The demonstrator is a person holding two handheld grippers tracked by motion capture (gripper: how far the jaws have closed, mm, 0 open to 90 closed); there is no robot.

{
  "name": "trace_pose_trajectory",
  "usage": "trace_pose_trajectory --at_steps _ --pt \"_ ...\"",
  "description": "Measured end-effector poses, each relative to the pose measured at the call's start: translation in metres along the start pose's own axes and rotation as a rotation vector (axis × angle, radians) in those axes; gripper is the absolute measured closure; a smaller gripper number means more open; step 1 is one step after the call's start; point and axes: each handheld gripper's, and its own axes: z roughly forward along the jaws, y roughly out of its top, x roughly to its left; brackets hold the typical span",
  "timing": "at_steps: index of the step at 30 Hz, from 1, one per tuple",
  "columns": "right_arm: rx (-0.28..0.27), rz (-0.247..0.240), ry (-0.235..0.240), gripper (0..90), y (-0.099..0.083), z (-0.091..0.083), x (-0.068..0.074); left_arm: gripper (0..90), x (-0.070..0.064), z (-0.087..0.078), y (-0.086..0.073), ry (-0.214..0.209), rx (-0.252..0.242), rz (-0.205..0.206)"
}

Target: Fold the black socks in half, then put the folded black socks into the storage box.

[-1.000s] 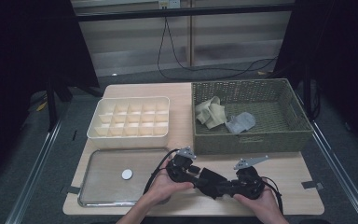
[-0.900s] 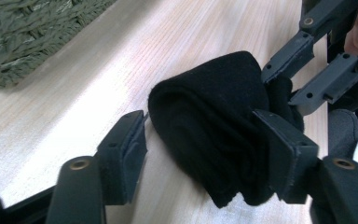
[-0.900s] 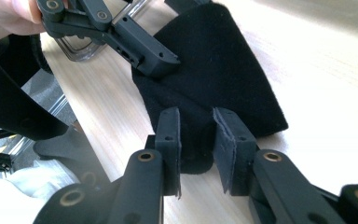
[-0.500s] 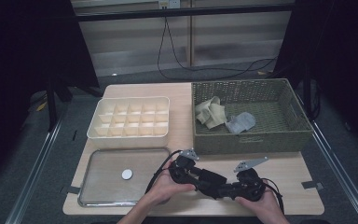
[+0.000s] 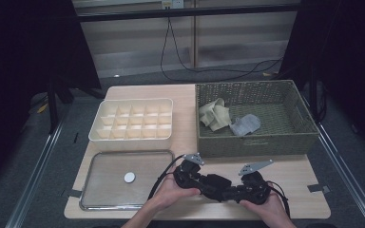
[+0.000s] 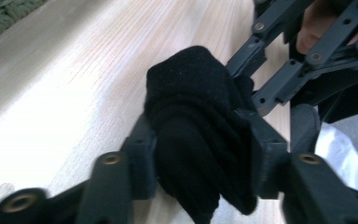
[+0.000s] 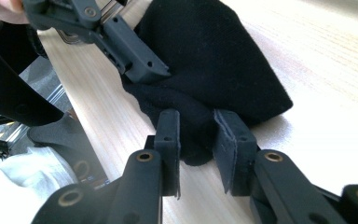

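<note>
A: What sits between the left gripper's (image 6: 200,163) jaws?
B: A black sock (image 6: 196,126), bunched and clamped from both sides, resting on the counter (image 6: 74,93).
A: And the right gripper (image 7: 196,140)?
B: Its jaws stand narrow, pinching the sock's other end, with the bulk of it lying just beyond them.
A: Farther out past the jaws?
B: A tray (image 5: 104,199), a divided box (image 5: 133,137), and a basket (image 5: 256,145) holding pale cloths (image 5: 216,114).
</note>
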Motion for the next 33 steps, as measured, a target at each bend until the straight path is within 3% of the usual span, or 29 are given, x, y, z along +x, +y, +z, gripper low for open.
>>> trace_pose_trajectory --at_steps 6,7,8,11,13,14,16,17,18,19,22,27,30,33 --pt "-0.006 0.001 0.009 68.6 0.001 -0.001 -0.001 60.8 -0.003 -0.004 0.003 0.014 -0.012 0.011" --pt "-0.011 0.000 0.013 66.6 0.001 -0.001 -0.001 61.0 -0.002 -0.007 0.004 0.030 0.008 0.018" --pt "-0.011 -0.013 0.015 64.5 0.001 -0.001 -0.001 61.2 -0.002 -0.008 0.003 0.037 -0.021 0.008" --pt "-0.017 -0.030 0.021 58.7 0.004 -0.001 -0.002 61.5 0.000 -0.015 0.004 0.056 -0.019 0.004" --pt "-0.024 -0.030 0.028 55.6 0.006 -0.001 -0.004 61.5 0.001 -0.017 0.003 0.052 -0.044 -0.012" --pt "-0.032 -0.029 0.031 55.1 0.007 -0.002 -0.004 61.6 0.002 -0.021 0.003 0.070 -0.022 -0.007" --pt "-0.046 -0.028 0.033 54.0 0.009 -0.003 -0.005 61.5 0.002 -0.022 0.002 0.067 -0.034 -0.013" --pt "-0.050 -0.029 0.032 53.9 0.009 -0.003 -0.006 61.5 0.002 -0.024 0.002 0.091 -0.019 -0.005" --pt "-0.055 -0.028 0.033 53.8 0.009 -0.004 -0.006 61.5 0.002 -0.025 0.001 0.078 -0.040 -0.018" --pt "-0.055 -0.024 0.033 53.8 0.009 -0.004 -0.006 61.5 0.002 -0.029 0.001 0.107 -0.034 -0.019" --pt "-0.071 -0.016 0.030 52.5 0.008 -0.007 -0.007 61.6 0.003 -0.034 -0.001 0.102 -0.045 -0.026" --pt "-0.087 -0.020 0.017 50.9 0.004 -0.013 -0.008 61.9 0.004 -0.048 0.000 0.144 -0.040 -0.036" --pt "-0.100 -0.018 0.011 50.0 0.004 -0.015 -0.009 61.9 0.006 -0.058 -0.001 0.131 -0.058 -0.049" --pt "-0.107 -0.016 0.006 47.6 0.005 -0.015 -0.011 61.8 0.010 -0.067 -0.001 0.156 -0.061 -0.058"
